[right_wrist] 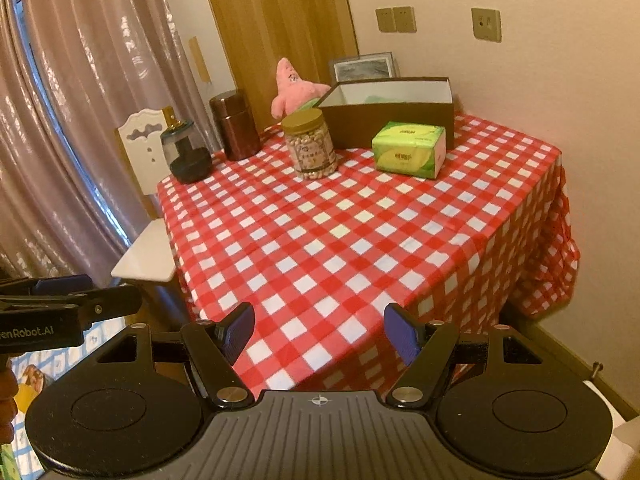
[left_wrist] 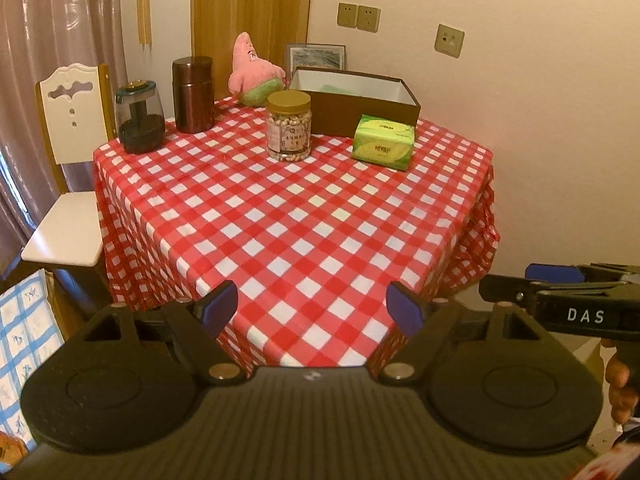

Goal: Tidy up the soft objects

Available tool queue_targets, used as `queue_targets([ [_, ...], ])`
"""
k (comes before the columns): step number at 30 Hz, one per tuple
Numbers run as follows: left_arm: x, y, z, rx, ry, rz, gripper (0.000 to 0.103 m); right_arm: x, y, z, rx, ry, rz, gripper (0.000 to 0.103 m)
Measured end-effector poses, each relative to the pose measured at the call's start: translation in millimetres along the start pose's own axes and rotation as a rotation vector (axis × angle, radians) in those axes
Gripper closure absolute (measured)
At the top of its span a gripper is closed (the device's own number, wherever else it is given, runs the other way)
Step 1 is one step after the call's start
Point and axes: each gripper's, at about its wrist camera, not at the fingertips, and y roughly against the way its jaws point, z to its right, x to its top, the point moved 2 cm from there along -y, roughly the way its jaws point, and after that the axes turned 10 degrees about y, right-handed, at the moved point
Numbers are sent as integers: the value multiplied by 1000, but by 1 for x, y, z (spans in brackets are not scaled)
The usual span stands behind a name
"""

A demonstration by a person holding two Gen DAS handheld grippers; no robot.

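A pink starfish plush toy point(left_wrist: 255, 72) point(right_wrist: 294, 87) sits at the table's far corner, left of an open brown box point(left_wrist: 356, 98) point(right_wrist: 390, 110). A green tissue pack point(left_wrist: 383, 142) point(right_wrist: 409, 149) lies in front of that box. My left gripper point(left_wrist: 314, 312) hangs open over the table's near corner, nothing between its blue pads. My right gripper point(right_wrist: 320, 334) is open too, also empty, at the near edge. Each gripper shows at the side of the other's view.
On the red-checked tablecloth point(left_wrist: 280, 216) stand a nut jar point(left_wrist: 289, 126) point(right_wrist: 312, 144), a brown canister point(left_wrist: 193, 94) point(right_wrist: 236, 125) and a dark glass jar point(left_wrist: 140, 120) point(right_wrist: 186, 156). A white chair point(left_wrist: 68, 184) stands at the table's left; a framed picture point(left_wrist: 318, 56) leans on the wall.
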Motion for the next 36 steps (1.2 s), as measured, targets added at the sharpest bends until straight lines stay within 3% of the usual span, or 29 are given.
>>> queue_targets([
  [36, -48, 25, 68, 22, -4, -44, 23, -39, 50, 34, 57, 7, -42, 32],
])
